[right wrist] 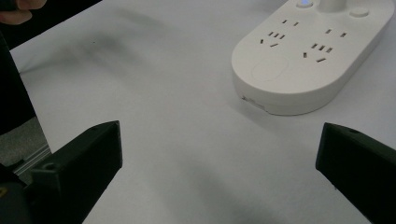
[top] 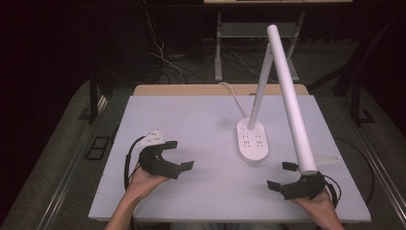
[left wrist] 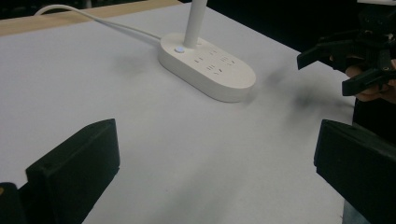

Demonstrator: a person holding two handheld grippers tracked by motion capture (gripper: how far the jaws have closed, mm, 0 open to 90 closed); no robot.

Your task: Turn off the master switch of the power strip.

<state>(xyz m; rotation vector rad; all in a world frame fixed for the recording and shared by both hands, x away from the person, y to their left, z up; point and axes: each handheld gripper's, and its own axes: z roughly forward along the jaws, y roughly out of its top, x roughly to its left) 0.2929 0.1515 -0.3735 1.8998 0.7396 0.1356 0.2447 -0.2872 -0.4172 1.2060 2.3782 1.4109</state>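
Both hand-held grippers, left [top: 179,154] and right [top: 281,175], hover spread and empty over the pale bench [top: 191,124] flanking an unlabelled white lamp base [top: 252,139].

Bare table [top: 191,120] lies open on the left; the lamp base [top: 252,139] and slanting lamp arm [top: 292,96] block the right.

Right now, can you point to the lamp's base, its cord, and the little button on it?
lamp base [top: 252,139]: high view, flat top with the sockets.
cord [left wrist: 100,19]: left gripper view, middle of the white cable on the table.
button [left wrist: 179,49]: left gripper view, round top beside the stem.
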